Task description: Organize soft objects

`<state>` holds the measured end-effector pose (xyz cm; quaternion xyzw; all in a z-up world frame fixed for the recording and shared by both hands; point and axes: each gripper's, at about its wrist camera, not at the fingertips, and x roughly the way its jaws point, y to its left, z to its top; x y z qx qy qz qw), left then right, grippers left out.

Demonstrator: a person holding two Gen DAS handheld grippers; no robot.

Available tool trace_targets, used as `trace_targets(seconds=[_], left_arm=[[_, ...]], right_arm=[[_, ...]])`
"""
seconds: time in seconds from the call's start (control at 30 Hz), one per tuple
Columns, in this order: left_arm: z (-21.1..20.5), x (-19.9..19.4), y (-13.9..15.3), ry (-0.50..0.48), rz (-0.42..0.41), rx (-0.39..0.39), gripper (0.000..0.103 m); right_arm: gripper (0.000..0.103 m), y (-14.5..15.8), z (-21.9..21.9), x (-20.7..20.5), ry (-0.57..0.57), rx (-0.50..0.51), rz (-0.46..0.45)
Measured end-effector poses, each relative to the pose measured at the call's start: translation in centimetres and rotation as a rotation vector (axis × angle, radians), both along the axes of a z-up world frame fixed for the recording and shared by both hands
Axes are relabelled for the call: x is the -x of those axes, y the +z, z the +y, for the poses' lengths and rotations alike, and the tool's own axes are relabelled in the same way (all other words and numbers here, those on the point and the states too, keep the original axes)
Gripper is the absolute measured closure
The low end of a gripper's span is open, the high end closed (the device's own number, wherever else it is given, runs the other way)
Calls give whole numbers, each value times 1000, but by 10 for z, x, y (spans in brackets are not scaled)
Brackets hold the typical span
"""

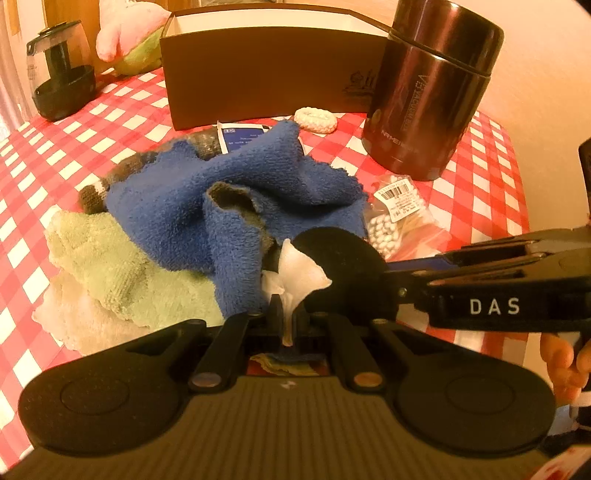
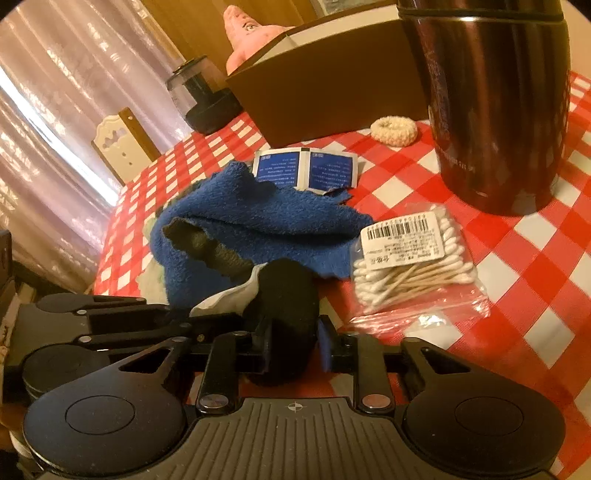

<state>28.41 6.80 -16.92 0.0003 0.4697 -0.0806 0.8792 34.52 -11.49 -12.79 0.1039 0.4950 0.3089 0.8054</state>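
A blue towel (image 1: 240, 192) lies crumpled on the red checked tablecloth (image 1: 110, 122), over a pale green towel (image 1: 110, 258) and a brown striped knit piece (image 1: 99, 192). My left gripper (image 1: 288, 317) is shut on a white cloth (image 1: 299, 273). My right gripper (image 2: 293, 350) is shut on a black round soft pad (image 2: 288, 310), which touches the white cloth; the pad also shows in the left wrist view (image 1: 343, 273). The blue towel (image 2: 258, 218) lies just beyond both grippers.
An open brown box (image 1: 266, 81) stands at the back. A dark steel flask (image 1: 432, 88) stands at the right. A bag of cotton swabs (image 2: 410, 269), blue sachets (image 2: 306, 173), a cream knit ring (image 2: 393, 129), a pink plush (image 1: 125, 33) and a glass pot (image 1: 59, 70) are around.
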Motion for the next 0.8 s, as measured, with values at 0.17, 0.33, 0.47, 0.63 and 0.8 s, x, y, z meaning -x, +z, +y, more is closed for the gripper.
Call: trace_targets(seconds=[0.17, 0.33, 0.47, 0.63, 0.8], left_arm=[[0, 1, 1, 4, 0, 4, 98], [-1, 4, 6, -4, -8, 4, 99], [-6, 7, 13, -13, -20, -8, 99], [-8, 12, 27, -10, -31, -15, 99], [-13, 19, 47, -19, -57, -25, 99]], right_arm=[[84, 8, -4, 3, 13, -10, -27], [92, 21, -3, 7, 52, 5, -67], [93, 29, -7, 11, 62, 16, -83], [93, 44, -19, 16, 56, 15, -99], [93, 63, -34, 21, 40, 4, -120]])
